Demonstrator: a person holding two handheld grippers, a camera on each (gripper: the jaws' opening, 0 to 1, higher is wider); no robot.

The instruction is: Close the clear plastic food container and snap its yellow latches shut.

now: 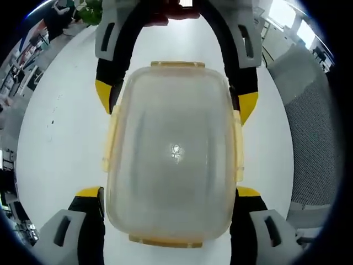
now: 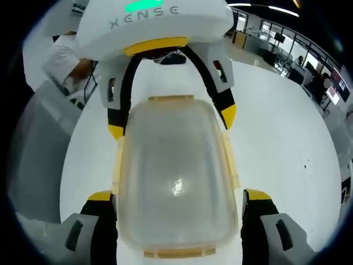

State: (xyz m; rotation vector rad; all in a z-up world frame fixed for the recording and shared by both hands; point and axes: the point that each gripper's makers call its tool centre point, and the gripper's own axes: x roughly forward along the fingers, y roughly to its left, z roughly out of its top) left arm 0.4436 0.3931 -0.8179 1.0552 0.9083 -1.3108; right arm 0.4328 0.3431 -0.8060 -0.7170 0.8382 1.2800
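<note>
Container [image 1: 174, 152] flat on white table [image 1: 55, 138], lid on, clear and frosted, yellow latches along its four edges. In left gripper view, lying straight ahead between left gripper's [image 1: 171, 193] own yellow-tipped jaws, which flank its near corners, one on each side, spread as wide as the box; contact with the side walls cannot be told. Far end flanked likewise by right gripper [image 1: 176, 102], entering from the top of that view, its yellow tips level with the far corners, just beside the side latches [image 1: 238, 146]. End latch [image 1: 177, 65] at the far edge, another [image 1: 165, 241] at the near edge, both lying close against the lid rim. In right gripper view, same arrangement mirrored: container [image 2: 175, 176] centred between right gripper's [image 2: 179, 196] spread jaws at the bottom, left gripper [image 2: 172, 122] opposite, its white body above the far end, yellow tips at the far corners. Both grippers' jaws held apart, neither visibly clamped. Grey mesh chair [image 1: 311, 138] beside the table. A person's sleeve [image 2: 60, 58] beyond the left gripper in right gripper view.
</note>
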